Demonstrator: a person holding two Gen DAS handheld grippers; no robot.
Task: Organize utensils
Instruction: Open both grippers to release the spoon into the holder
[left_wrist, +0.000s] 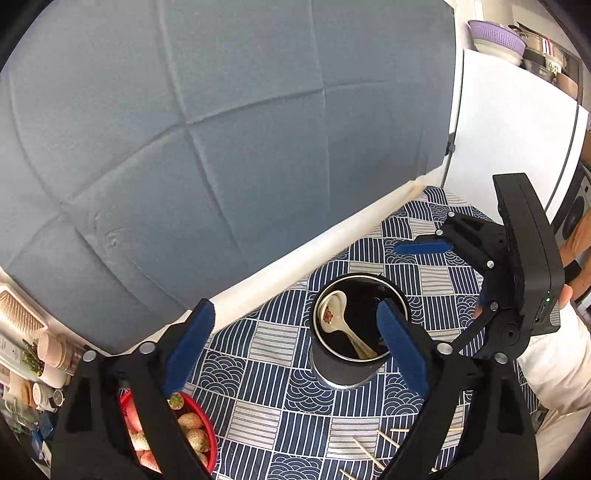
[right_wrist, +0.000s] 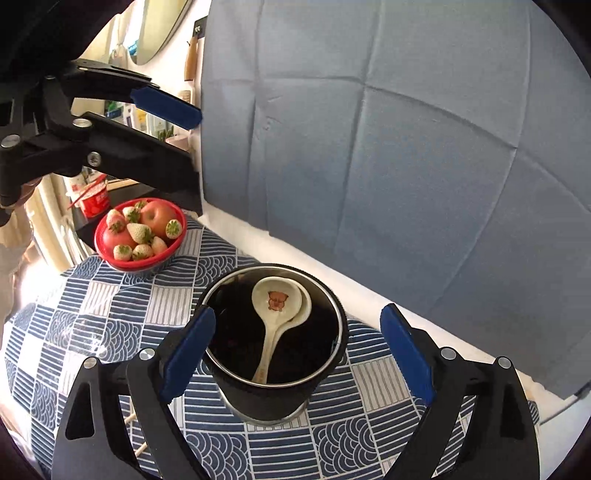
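Standing near bench (right_wrist: 92, 295) back edge: pot (right_wrist: 273, 391), two spoons (right_wrist: 275, 314) inside. Left hand-held gripper (left_wrist: 295, 332) wide open, empty. Right hand-held gripper (right_wrist: 299, 347) wide open, empty, over pot. Skewers (left_wrist: 369, 448) near front edge.

Your utensil holder with two spoons, chopsticks loose nearby.

You have a dark cylindrical holder (right_wrist: 275, 354) with a metal rim standing upright, and inside it two nested cream ceramic spoons (right_wrist: 277, 310), bowls up against the far wall, the top one showing a small cartoon print; pale wooden chopsticks (left_wrist: 373, 448) lie scattered flat on the cloth near it.
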